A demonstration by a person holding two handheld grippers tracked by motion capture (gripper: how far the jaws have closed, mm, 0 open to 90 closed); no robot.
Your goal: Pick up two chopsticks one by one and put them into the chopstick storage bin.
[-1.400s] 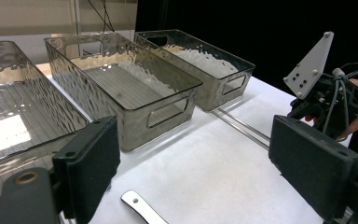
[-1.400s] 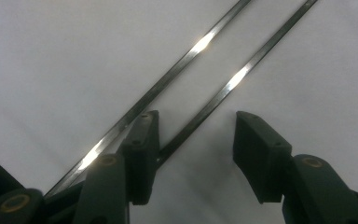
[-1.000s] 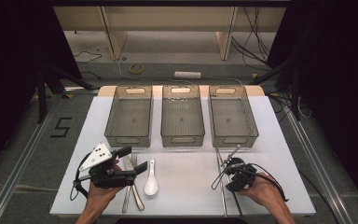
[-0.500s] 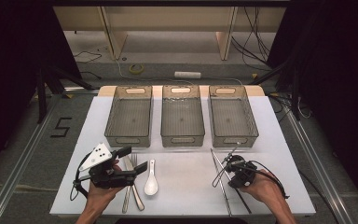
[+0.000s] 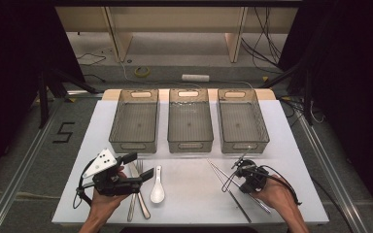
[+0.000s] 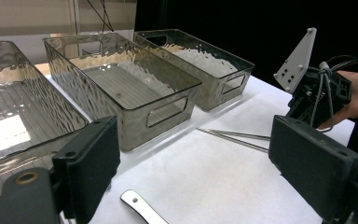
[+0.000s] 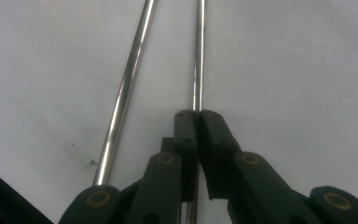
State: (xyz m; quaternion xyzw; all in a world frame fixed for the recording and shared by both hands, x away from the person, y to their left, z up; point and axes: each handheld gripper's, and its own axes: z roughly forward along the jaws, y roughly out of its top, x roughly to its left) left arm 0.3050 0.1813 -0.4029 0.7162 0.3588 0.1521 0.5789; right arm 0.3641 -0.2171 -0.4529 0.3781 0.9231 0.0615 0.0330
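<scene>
Two thin metal chopsticks [image 5: 222, 178] lie on the white table [image 5: 194, 194] at the front right. My right gripper [image 5: 243, 183] points down at them and its jaws have just been closing; in the right gripper view it [image 7: 199, 114] is shut on the right chopstick [image 7: 198, 56], while the left chopstick [image 7: 127, 88] lies free beside it. At the front left my left gripper [image 5: 140, 166] is held level with its jaws wide open and nothing between them [image 6: 200, 172]. A white spoon [image 5: 157, 192] lies just right of it.
Three clear grey bins stand in a row behind: left [image 5: 135, 141], middle [image 5: 190, 143], right [image 5: 243, 141]. A metal fork and knife [image 5: 139, 201] lie under my left gripper. The table's front edge is close to both hands.
The right gripper's jaws have drawn together over the chopsticks. Both hands have stayed where they were.
</scene>
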